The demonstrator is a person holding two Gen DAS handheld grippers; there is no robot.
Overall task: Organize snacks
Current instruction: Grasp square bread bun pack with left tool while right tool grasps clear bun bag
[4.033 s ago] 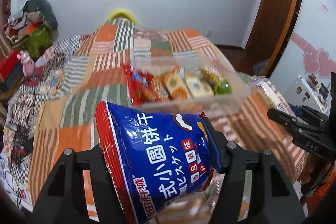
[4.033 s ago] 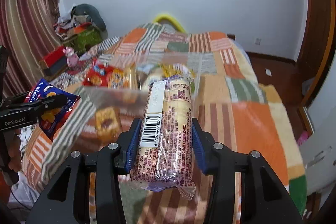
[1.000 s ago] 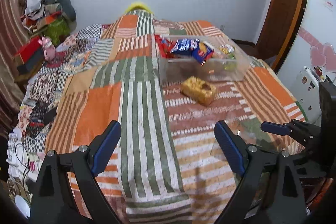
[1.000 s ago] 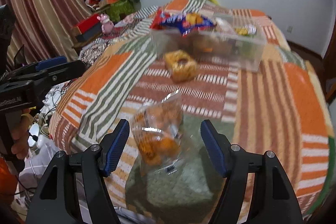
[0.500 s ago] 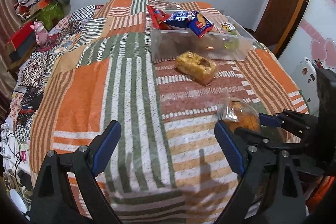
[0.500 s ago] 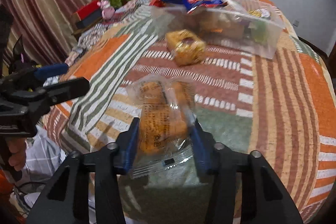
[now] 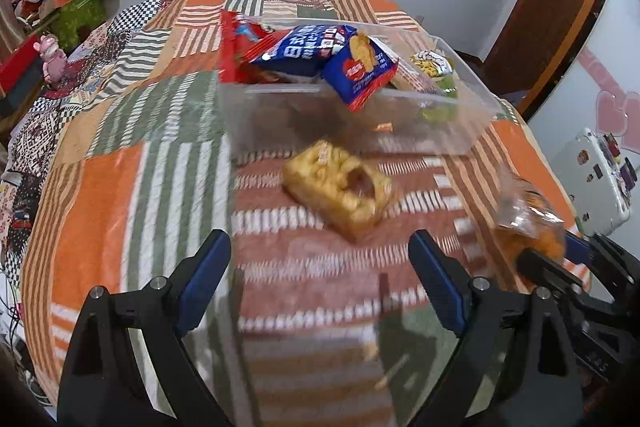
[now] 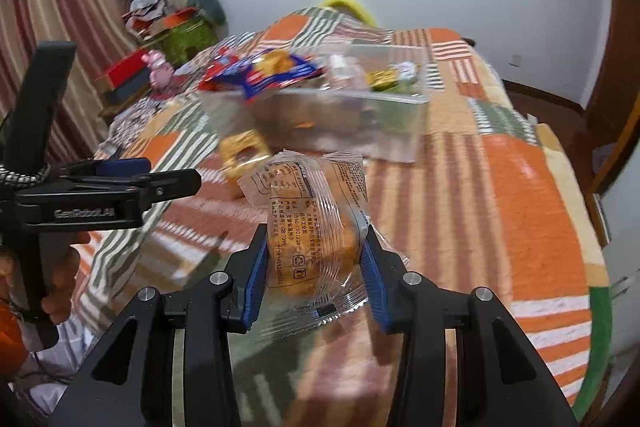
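The right claw (image 8: 314,263) has just closed on the clear-wrapped pastry (image 8: 310,227): one second ago its jaws stood wide with the packet lying between them on the bed, half a second ago the blue pads were already pressed on its sides, and now the packet is lifted off the quilt (image 8: 500,187) and held upright in front of the camera. In the left wrist view the same packet (image 7: 528,219) shows at the right edge, pinched at the tip of the right claw. The left claw (image 7: 320,269) is open and empty, its pads well apart; compared with a second ago it is lower and nearer to the golden snack pack (image 7: 340,191), which lies alone on the quilt just in front of the clear bin (image 7: 360,123). The bin already holds the blue bags and some small sweets, and one blue bag (image 7: 360,71) hangs over its near wall. I judge that two snacks are still outside: the one in the right claw needs to be carried forward and released over the bin, and the golden pack seems to be the next target for the left claw.
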